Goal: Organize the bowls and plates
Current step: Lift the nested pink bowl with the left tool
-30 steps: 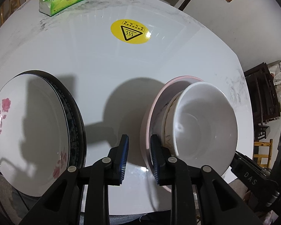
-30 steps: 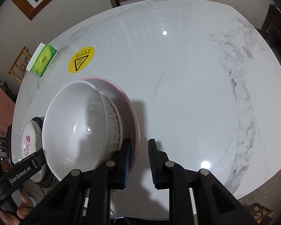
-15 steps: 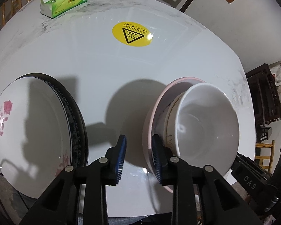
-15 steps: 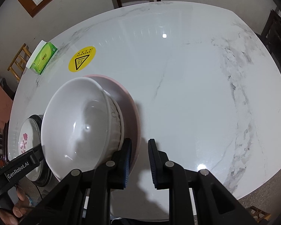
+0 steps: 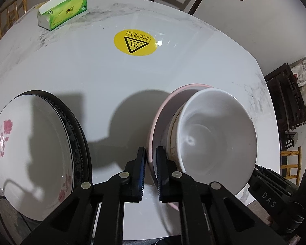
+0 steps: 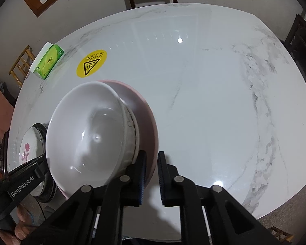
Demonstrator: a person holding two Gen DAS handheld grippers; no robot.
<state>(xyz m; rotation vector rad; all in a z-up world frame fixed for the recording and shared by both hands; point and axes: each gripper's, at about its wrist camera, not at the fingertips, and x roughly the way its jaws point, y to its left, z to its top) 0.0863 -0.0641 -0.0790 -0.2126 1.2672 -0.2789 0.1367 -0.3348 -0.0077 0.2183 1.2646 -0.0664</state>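
At the near left of the counter (image 5: 91, 77) our stack of plates (image 5: 30, 153) sits as before, the rose plate on the dark one. Over the last second our left gripper (image 5: 151, 159) has clenched on the pink plate's (image 5: 163, 112) left rim. On the right, our right gripper (image 6: 152, 163) straddles the opposite rim, so we judge a two-handed lift of plate and nested white bowls (image 5: 214, 134) is beginning.

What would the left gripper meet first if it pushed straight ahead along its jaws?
The left gripper already straddles the near rim of the pink plate, so that rim comes first. One jaw sits inside it, beside the white bowl. Contact is hard to judge.
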